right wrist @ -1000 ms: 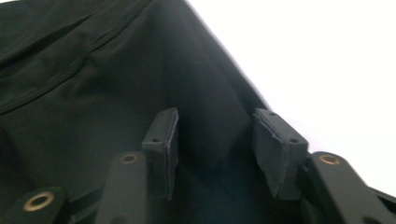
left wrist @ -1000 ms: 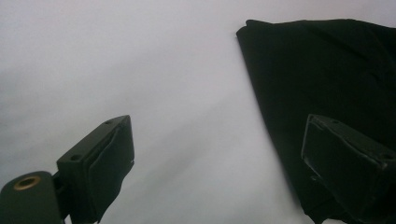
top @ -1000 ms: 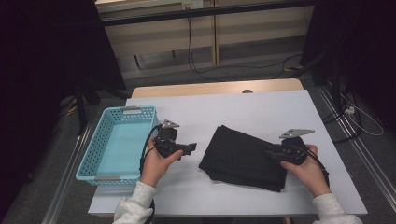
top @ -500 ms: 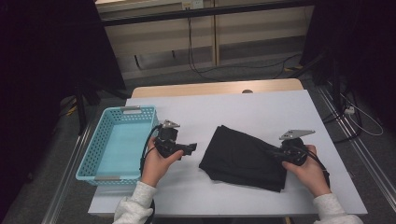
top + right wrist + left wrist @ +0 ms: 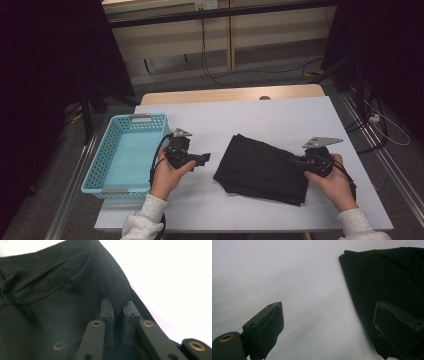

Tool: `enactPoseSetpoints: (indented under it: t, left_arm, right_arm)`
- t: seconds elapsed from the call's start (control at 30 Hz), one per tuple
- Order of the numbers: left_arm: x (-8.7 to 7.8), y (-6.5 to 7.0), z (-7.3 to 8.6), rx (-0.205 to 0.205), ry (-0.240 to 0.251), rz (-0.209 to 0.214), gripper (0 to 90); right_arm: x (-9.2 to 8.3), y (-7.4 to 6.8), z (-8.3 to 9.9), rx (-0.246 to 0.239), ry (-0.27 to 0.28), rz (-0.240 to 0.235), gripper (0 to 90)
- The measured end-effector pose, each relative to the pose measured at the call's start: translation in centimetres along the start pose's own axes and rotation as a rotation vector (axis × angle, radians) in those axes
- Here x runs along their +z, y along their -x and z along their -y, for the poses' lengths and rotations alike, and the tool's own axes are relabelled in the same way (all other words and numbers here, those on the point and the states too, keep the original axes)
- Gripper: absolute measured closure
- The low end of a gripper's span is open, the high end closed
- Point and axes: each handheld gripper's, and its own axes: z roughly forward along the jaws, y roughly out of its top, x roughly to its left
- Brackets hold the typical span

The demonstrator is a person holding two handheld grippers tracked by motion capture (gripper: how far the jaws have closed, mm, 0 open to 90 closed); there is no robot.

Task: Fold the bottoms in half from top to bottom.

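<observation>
One black cloth (image 5: 262, 169), long axis diagonal upper-left to lower-right; R tool (image 5: 296, 161) clamped on its edge, L tool (image 5: 204, 158) apart.

The black cloth (image 5: 262, 170) at the centre right of the high view is a soft, matt woven fabric; in the right gripper view (image 5: 50, 297) it lies in gentle creases with a stitched seam and gives no shine. The bench (image 5: 250, 120) has a smooth, pale, matt top with a strip of light wood along its upper edge. The basket (image 5: 125, 150) at left is turquoise plastic with perforated lattice walls and a smooth, faintly glossy floor. The left hand-held gripper (image 5: 325, 327) is matt black plastic with rubbery-looking pads and a brass-coloured metal rivet; the right hand-held gripper (image 5: 117, 315) looks the same.
</observation>
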Motion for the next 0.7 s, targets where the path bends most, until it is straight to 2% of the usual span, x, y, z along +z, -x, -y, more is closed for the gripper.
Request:
enactPoseSetpoints:
  t: [0.03, 0.1, 0.13, 0.17, 0.27, 0.37, 0.4, 0.5, 0.53, 0.7]
  left_arm:
    - [0.1, 0.1, 0.0, -0.004, 0.007, -0.006, 9.3]
    - [0.1, 0.1, 0.0, -0.007, 0.009, -0.004, 9.3]
    - [0.1, 0.1, 0.0, -0.004, 0.010, -0.004, 9.3]
    - [0.1, 0.1, 0.0, 0.000, 0.011, -0.005, 9.3]
    - [0.1, 0.0, 0.0, -0.007, 0.006, -0.001, 9.3]
    - [0.0, 0.0, 0.0, -0.004, 0.001, 0.003, 9.3]
    - [0.1, 0.1, 0.0, -0.003, 0.011, -0.004, 9.3]
    - [0.1, 0.2, 0.0, -0.004, 0.012, -0.006, 9.3]
    - [0.1, 0.1, 0.0, 0.005, -0.003, 0.002, 9.3]
    - [0.0, 0.1, -0.1, 0.000, 0.010, -0.003, 9.3]
  right_arm:
    - [0.3, 0.0, 0.1, 0.003, -0.013, 0.004, 75.4]
    - [0.9, 0.1, 0.4, 0.005, -0.038, 0.033, 74.1]
    - [1.1, 0.2, 0.5, 0.017, -0.038, 0.030, 73.4]
    - [1.1, 0.3, 0.5, 0.024, -0.037, 0.025, 74.8]
    - [0.9, 0.1, 0.2, 0.007, -0.026, 0.004, 81.7]
    - [0.8, -0.2, 0.0, -0.020, -0.018, 0.024, 82.0]
    - [0.8, -0.3, 0.0, -0.022, -0.021, 0.013, 82.7]
    - [0.6, -0.4, -0.1, -0.018, -0.013, 0.003, 83.0]
    - [0.5, -0.4, -0.2, -0.015, -0.010, 0.001, 83.0]
    - [-0.3, -0.3, -0.3, 0.001, 0.016, -0.006, 83.0]
